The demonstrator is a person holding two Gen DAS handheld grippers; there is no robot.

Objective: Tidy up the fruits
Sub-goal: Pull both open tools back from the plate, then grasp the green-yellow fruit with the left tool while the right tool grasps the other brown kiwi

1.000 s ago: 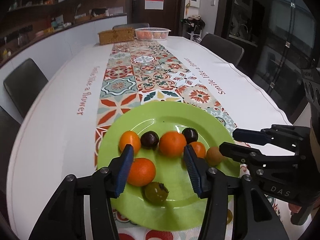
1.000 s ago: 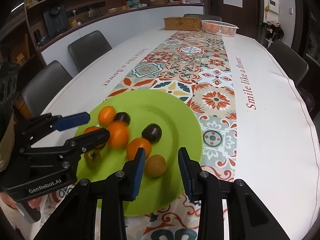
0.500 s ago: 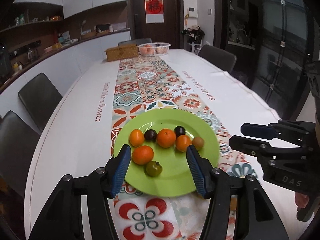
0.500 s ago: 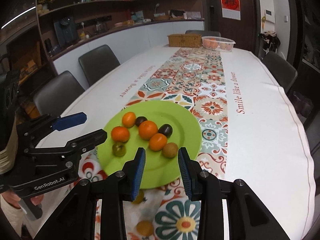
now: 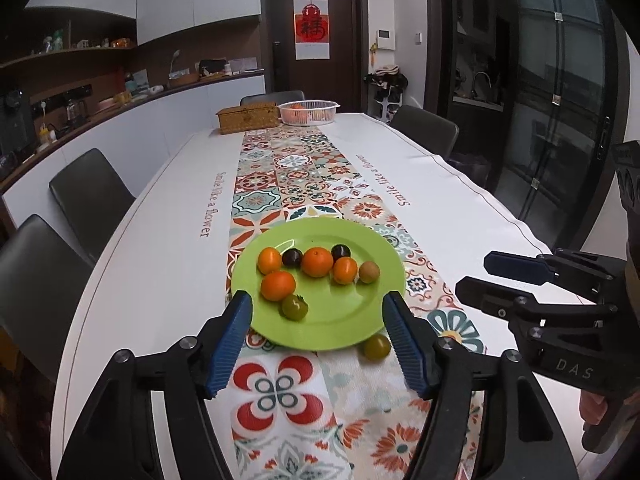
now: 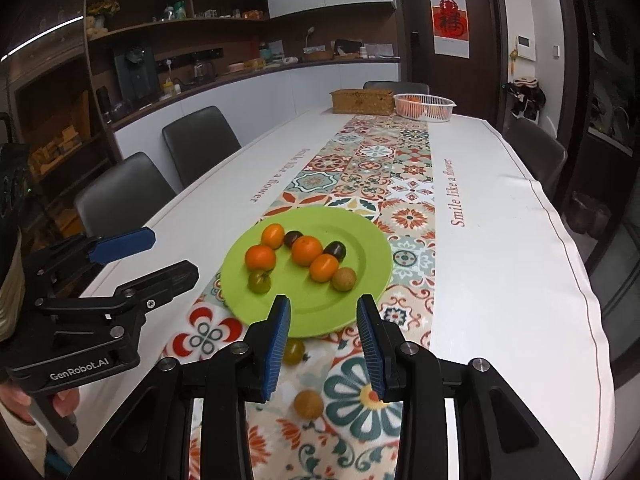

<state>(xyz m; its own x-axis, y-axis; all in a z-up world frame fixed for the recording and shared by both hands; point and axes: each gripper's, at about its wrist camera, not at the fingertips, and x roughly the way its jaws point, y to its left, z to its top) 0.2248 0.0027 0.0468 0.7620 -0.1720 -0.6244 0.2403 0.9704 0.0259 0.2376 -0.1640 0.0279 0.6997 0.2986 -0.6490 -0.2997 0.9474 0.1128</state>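
Observation:
A green plate point(image 5: 360, 320) point(image 6: 368, 236) on the patterned runner holds several fruits: oranges point(image 5: 277, 285) point(image 6: 306, 250), dark plums point(image 5: 292, 257) point(image 6: 334, 249), a tan fruit point(image 5: 368, 271) point(image 6: 343, 279) and a green tomato point(image 5: 295, 307) point(image 6: 259, 282). A green tomato point(image 5: 376, 347) point(image 6: 294, 351) lies on the runner just below the plate. A tan fruit point(image 6: 308, 404) lies nearer me. My left gripper point(image 5: 320, 340) point(image 6: 148, 254) is open and empty, above the plate's near edge. My right gripper point(image 6: 324, 344) point(image 5: 500, 276) is open and empty.
A white basket point(image 5: 309, 111) point(image 6: 425, 106) with oranges and a wicker box point(image 5: 247, 117) point(image 6: 362, 101) stand at the table's far end. Dark chairs point(image 5: 90, 196) point(image 6: 202, 140) line the left side, one point(image 5: 426, 132) the right. The table edge runs at right.
Both grippers have pulled back and up from the plate. The plate looks smaller now, and loose fruits on the runner have come into view.

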